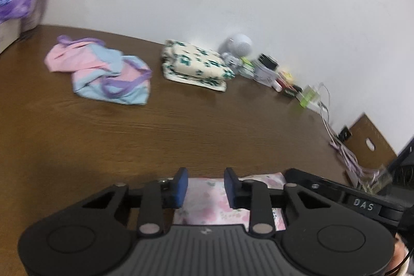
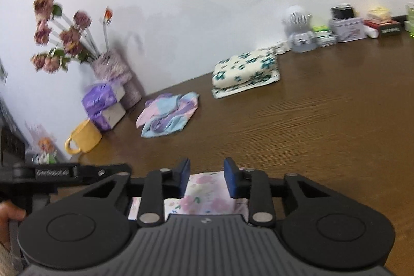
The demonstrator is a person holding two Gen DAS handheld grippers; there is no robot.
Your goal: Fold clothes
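Note:
A pink floral cloth [image 1: 204, 201] lies on the brown wooden table [image 1: 207, 126] right under both grippers. My left gripper [image 1: 205, 188] is open, and the cloth shows in the gap between its blue pads. My right gripper [image 2: 207, 179] is open too, just above the same cloth [image 2: 204, 194]. Farther back lies a crumpled pink, blue and purple garment [image 1: 101, 69] [image 2: 168, 114]. To its right sits a folded cream garment with green flowers [image 1: 196, 65] [image 2: 245, 71]. The two grippers are side by side, close together.
Along the wall stand a vase of flowers [image 2: 113, 69], purple tissue packs [image 2: 101, 102], a yellow mug [image 2: 84, 137], a white round speaker [image 2: 297, 20], small boxes [image 2: 346, 27] and cables [image 1: 333, 131]. A hand [image 2: 10, 214] holds the left gripper's handle.

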